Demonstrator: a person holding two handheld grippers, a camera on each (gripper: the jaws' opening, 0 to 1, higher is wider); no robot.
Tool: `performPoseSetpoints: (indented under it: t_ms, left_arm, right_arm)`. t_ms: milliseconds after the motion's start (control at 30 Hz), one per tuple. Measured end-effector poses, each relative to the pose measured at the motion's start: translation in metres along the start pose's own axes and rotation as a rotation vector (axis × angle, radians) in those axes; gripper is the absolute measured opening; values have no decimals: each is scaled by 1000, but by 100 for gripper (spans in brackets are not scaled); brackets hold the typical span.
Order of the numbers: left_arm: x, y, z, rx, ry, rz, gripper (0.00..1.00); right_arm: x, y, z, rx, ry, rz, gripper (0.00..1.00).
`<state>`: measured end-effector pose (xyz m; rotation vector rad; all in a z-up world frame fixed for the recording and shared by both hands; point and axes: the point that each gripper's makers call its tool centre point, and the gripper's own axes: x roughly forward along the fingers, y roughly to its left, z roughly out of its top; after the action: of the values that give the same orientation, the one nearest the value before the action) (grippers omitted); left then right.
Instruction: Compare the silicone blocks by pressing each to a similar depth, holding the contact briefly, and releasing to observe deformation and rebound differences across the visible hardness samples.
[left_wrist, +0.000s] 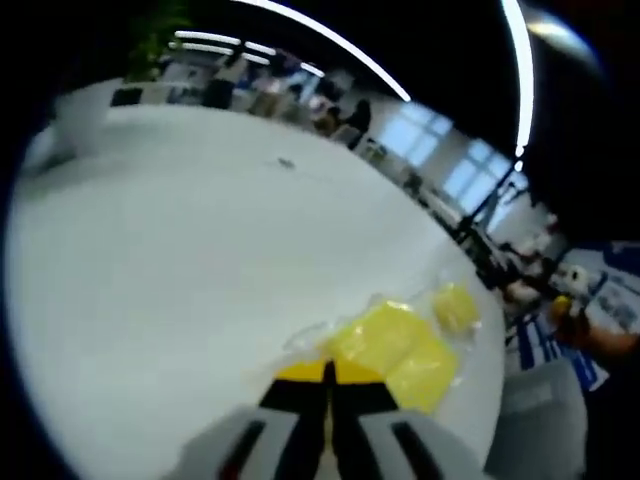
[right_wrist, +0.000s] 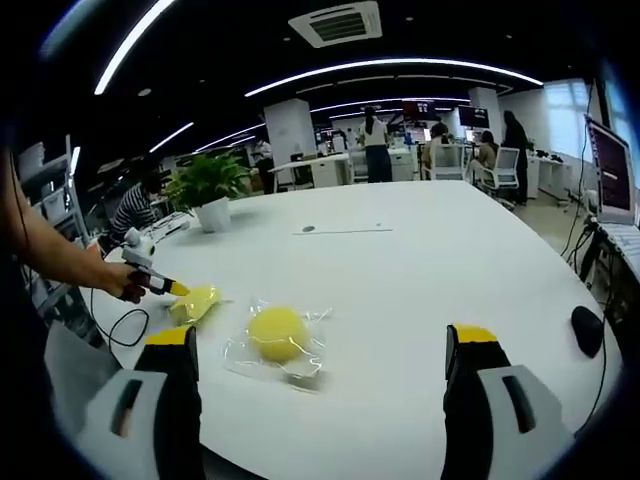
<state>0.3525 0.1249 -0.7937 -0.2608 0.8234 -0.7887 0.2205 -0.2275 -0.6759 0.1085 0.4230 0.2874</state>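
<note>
White table (right_wrist: 420, 280), yellow block (right_wrist: 277, 333) lying flat, seemingly round

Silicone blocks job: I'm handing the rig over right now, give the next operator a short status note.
Left gripper: fingers closed together, tips at the near edge of the flat yellow blocks in clear wrap on the white table; actual contact unclear.
Right gripper: open, holding nothing, aimed at the round yellow block in its clear bag, not touching it.
Done: cannot tell which samples were pressed.
Left: probably press, hold and release each block, then compare rebound.
</note>
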Motion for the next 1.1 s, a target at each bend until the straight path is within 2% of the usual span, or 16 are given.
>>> performPoseSetpoints:
  t_ms: [67,200,267,333,400,433,467,500,533,600,667,700,767,900,1067,1100]
  left_arm:
    - [-1,5,0,0,-11,29,6]
    - [-4,13,3,-46,-42,55,24]
    - [-6,17,3,-49,-47,73,29]
    - [-9,22,6,-41,-70,107,37]
    - [-14,23,16,-50,-130,106,52]
    - [-17,24,18,-57,-134,110,58]
    - [-22,23,25,-32,-163,116,65]
    - [-25,19,38,19,-228,101,78]
    - [-30,18,47,48,-262,121,87]
    - [-37,13,60,86,-291,110,100]
    - [-45,10,66,121,-272,119,100]
    - [-46,9,68,141,-275,117,100]
    - [-56,-1,76,216,-282,113,100]
    - [-78,-21,80,333,-271,133,100]
    - [-109,-41,83,371,-325,130,100]
    - [-115,-45,82,374,-327,129,100]
  right_arm:
    - [1,1,0,4,2,4,96]
    - [4,3,-1,-20,12,13,96]
    - [6,3,0,-13,13,24,96]
    - [7,3,2,-13,9,29,96]
    - [8,4,2,-4,9,37,97]
    - [8,3,3,-5,9,35,97]
    - [8,0,3,-11,6,21,97]
    - [8,1,4,-9,4,23,97]
    - [9,1,4,-1,4,29,97]
    - [9,2,6,-3,2,34,97]
    - [10,1,7,-17,11,36,97]
    - [11,-1,12,-48,-14,38,97]
    - [12,2,15,-44,-9,55,97]
    - [15,7,18,-64,-3,90,97]
    - [17,13,20,-80,2,115,96]
    - [17,14,23,-99,-20,120,96]
